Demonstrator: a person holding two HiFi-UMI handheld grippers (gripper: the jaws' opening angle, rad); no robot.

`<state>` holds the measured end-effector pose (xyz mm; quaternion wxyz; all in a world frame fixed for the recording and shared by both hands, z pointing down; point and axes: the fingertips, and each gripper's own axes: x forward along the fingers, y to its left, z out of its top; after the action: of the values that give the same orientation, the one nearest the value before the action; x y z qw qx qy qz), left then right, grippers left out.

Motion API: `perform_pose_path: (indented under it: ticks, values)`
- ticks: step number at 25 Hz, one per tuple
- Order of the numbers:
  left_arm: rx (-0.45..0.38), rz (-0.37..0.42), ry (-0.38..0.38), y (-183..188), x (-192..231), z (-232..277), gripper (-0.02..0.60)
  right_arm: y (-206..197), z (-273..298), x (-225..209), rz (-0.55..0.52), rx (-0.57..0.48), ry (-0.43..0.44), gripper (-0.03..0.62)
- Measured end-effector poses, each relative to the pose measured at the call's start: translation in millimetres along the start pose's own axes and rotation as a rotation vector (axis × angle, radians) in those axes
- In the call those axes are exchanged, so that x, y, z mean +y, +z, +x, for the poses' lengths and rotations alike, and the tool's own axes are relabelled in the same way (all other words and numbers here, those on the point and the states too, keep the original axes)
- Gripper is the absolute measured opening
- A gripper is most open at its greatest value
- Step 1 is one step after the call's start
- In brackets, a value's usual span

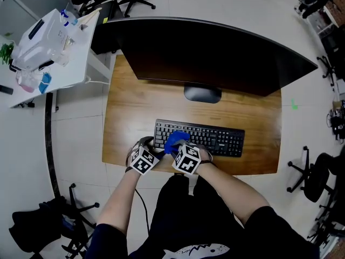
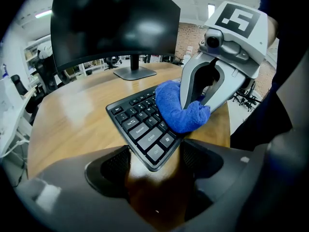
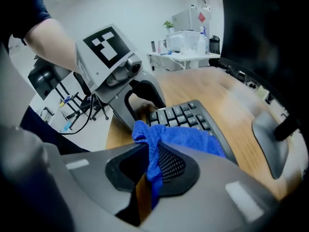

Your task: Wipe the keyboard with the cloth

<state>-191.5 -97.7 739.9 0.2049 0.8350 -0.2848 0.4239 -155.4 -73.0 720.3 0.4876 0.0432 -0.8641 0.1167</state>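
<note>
Wooden desk (image 1: 129,112): bare wood at 9 o'clock of the keyboard (image 1: 215,139) and between it and the monitor stand (image 1: 202,93), with a narrower strip at 3 o'clock. Curved monitor (image 1: 215,53) spans the back edge at 12 o'clock. White side table (image 1: 70,72) at 10 o'clock holds a clear plastic bin (image 1: 40,39), contents unreadable. Office chair (image 1: 310,177) at 4 o'clock on the pale floor (image 1: 75,139). Keyboard lies close to the desk's front edge. Left gripper (image 2: 154,170) is released, jaws apart around the keyboard's near-left corner; contact unclear. Right gripper (image 3: 147,170) is clenched on the blue cloth (image 1: 175,143), which rests on the keyboard's left end, just beside the left gripper.
</note>
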Motion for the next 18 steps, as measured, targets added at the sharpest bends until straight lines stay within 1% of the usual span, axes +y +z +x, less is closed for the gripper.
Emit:
perform_pose_path:
  ticks: [2, 4, 6, 7, 9, 11, 15, 18]
  values:
    - [-0.001, -0.001, 0.003, 0, 1, 0, 0.345, 9, 5, 3, 0.005, -0.017, 0.025, 0.049]
    - [0.0, -0.002, 0.005, 1, 1, 0, 0.345, 14, 5, 4, 0.035, -0.052, 0.056, 0.049]
    - [0.001, -0.003, 0.002, 2, -1, 1, 0.345, 16, -3, 3, 0.099, -0.117, 0.074, 0.049]
    - [0.0, -0.001, 0.001, 2, -1, 1, 0.345, 17, -10, -1, 0.137, -0.158, 0.069, 0.049]
    - [-0.002, 0.004, -0.002, 1, -1, 2, 0.345, 16, -27, -12, 0.196, -0.231, 0.034, 0.049]
    - [-0.005, 0.008, -0.005, 0, -1, 2, 0.345, 9, -49, -24, 0.225, -0.263, -0.011, 0.049]
    - [-0.014, 0.009, -0.005, 0, -2, 2, 0.345, -12, -103, -54, 0.262, -0.281, -0.123, 0.049]
    - [-0.022, 0.008, -0.005, 0, -2, 1, 0.345, -29, -133, -80, 0.263, -0.255, -0.211, 0.049]
